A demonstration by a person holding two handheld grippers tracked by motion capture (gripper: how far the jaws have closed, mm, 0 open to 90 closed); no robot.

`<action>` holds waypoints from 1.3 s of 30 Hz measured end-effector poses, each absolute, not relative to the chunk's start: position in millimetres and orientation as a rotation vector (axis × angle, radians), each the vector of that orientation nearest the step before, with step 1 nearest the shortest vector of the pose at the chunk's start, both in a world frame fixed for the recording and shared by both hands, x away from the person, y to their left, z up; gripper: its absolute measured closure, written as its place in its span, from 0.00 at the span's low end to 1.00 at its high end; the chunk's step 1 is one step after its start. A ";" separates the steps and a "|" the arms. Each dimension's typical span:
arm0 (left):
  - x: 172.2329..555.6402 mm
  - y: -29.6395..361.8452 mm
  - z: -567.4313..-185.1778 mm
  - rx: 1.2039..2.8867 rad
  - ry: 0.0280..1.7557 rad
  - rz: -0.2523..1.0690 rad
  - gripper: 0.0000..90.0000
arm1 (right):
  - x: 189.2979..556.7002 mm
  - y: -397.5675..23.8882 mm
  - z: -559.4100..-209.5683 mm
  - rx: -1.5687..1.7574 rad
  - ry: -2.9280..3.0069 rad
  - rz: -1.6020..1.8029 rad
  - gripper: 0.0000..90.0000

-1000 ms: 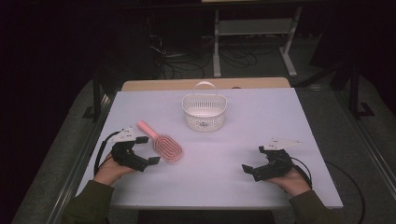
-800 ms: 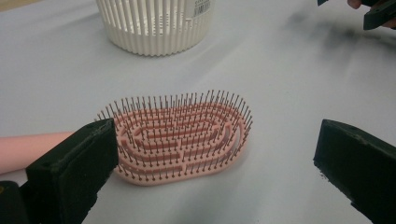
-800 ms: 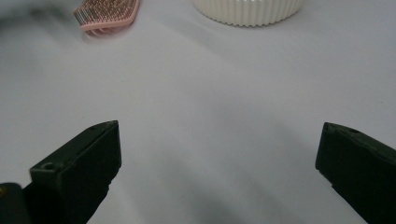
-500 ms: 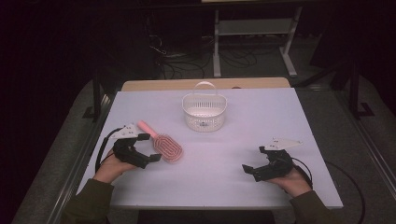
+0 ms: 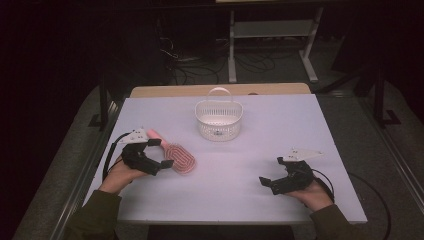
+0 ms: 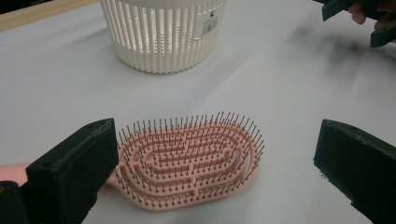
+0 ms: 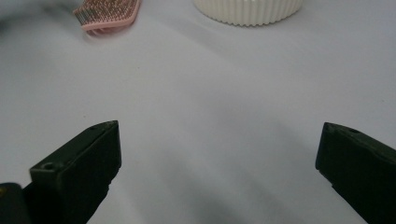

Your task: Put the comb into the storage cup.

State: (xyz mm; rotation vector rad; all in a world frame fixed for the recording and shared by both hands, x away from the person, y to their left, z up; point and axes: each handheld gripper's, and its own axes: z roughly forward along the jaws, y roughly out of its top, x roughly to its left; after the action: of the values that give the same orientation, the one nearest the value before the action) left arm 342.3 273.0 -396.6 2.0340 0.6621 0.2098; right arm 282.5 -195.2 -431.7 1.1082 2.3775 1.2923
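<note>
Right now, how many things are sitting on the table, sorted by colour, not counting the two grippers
Pink: 1, the hairbrush, bristles up, between the open jaws of the left gripper
White: 1, the slatted basket with a handle
Total: 2

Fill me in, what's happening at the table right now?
A person holds a two-jaw gripper in each hand. The left gripper is open, its jaws standing either side of a pink hairbrush that lies bristles-up on the table; it has not closed on it. A white slatted basket stands beyond the brush. The right gripper is open too, low over bare table, away from both.
</note>
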 end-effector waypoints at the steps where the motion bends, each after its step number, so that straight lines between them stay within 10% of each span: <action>1: 342.7 272.7 -396.3 2.035 0.660 0.213 0.00 | 282.3 -195.2 -431.7 1.112 2.378 1.292 0.00; 39: 376.9 264.4 -382.5 2.047 0.680 0.244 0.00 | 282.3 -196.6 -431.3 1.117 2.367 1.309 0.00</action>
State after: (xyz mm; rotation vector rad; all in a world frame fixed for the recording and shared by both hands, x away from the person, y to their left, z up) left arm 376.9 264.4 -382.5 2.0467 0.6805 0.2438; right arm 282.3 -196.6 -431.3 1.1171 2.3668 1.3092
